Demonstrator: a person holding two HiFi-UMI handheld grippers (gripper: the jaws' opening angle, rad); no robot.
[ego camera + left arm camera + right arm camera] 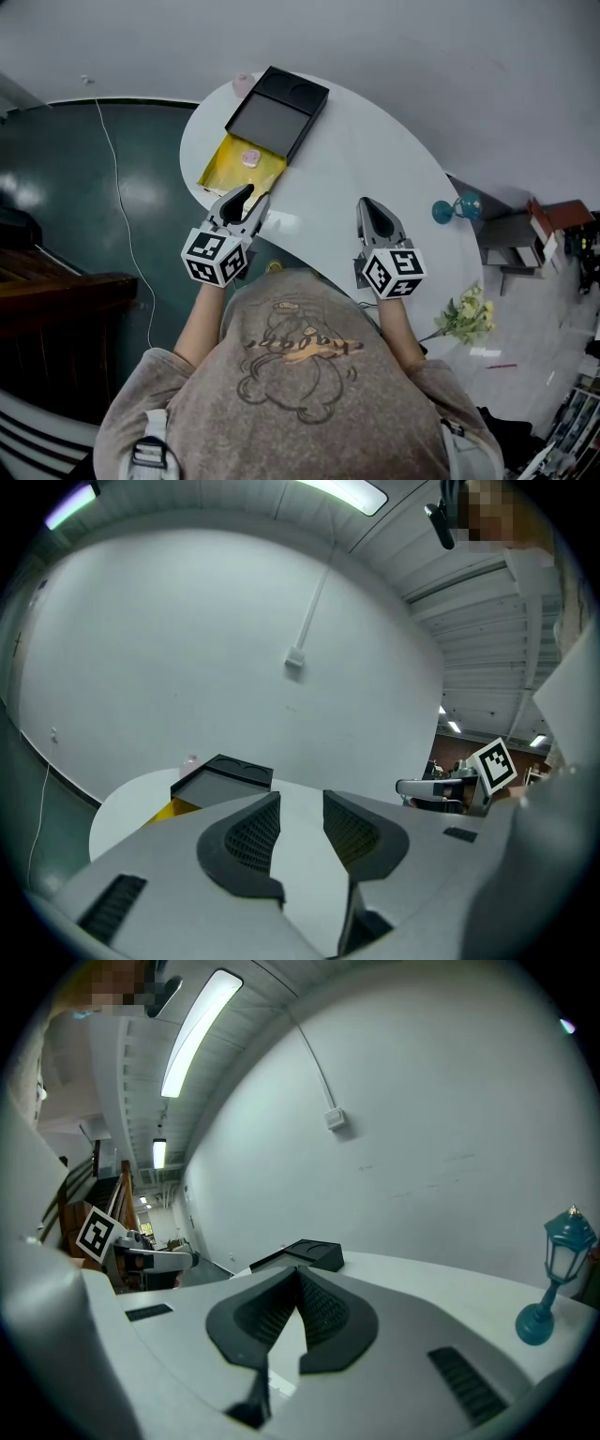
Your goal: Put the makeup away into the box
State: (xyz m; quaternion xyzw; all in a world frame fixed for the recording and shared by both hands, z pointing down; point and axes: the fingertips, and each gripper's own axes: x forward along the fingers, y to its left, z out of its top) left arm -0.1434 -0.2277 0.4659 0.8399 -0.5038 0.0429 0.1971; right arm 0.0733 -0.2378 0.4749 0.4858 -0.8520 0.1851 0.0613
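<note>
The left gripper's (300, 803) fingers (246, 841) stand apart, with only bare tabletop (356, 159) showing in the gap. The right gripper's (298, 1274) fingers meet at the tips, closed and empty. Both grippers hang over the tabletop's near edge, well apart from each other. Ahead of the left gripper lies the black box (277, 111), with a yellow tray (225, 171) against its near end. A small pink makeup piece (250, 157) lies on that tray. A teal lamp (553, 1279) stands off to the right.
</note>
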